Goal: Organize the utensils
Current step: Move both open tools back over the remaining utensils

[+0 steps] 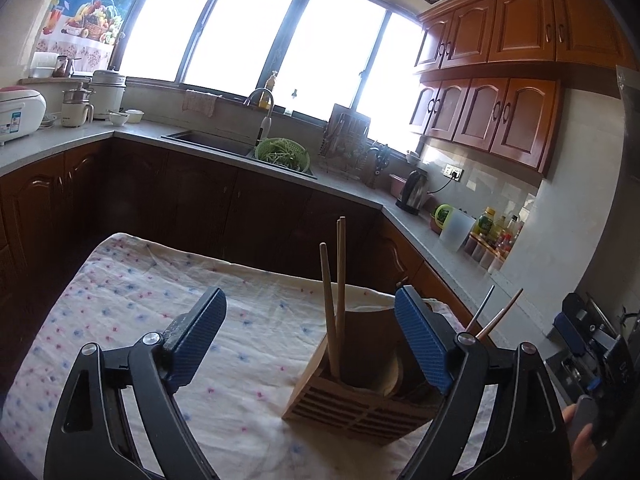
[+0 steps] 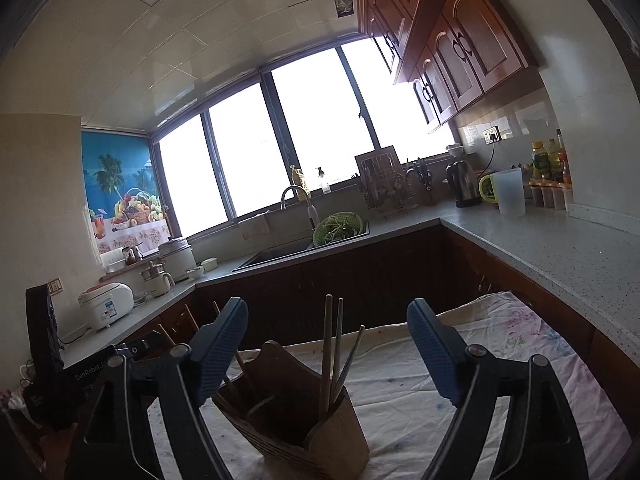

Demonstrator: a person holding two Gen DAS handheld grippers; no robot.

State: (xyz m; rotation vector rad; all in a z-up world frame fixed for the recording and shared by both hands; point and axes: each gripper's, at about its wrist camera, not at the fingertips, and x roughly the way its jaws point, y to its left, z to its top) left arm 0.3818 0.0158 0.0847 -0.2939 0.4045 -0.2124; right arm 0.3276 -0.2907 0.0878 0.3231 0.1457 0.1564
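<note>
Standing on the cloth-covered worktop [image 1: 120, 300], the wooden holder [image 1: 360, 396] has chopsticks [image 1: 334, 304] upright in it. Your left claw [image 1: 310, 340] and right claw [image 2: 328, 354] are both released, gaping around it, gripping nothing.

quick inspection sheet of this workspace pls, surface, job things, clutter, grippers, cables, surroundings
surface: table under a floral cloth, creased.
job's things: wooden holder upright on the cloth; chopsticks standing in it, more in another compartment.
clutter: nothing seen on the cloth besides the holder.
grippers: left gripper open, holder between its fingers, pads clear of it; right gripper open, empty, holder just ahead.
cables: kettle cord to a wall socket.
surroundings: kitchen; sink, green colander, kettle, rice cooker, bright windows.
</note>
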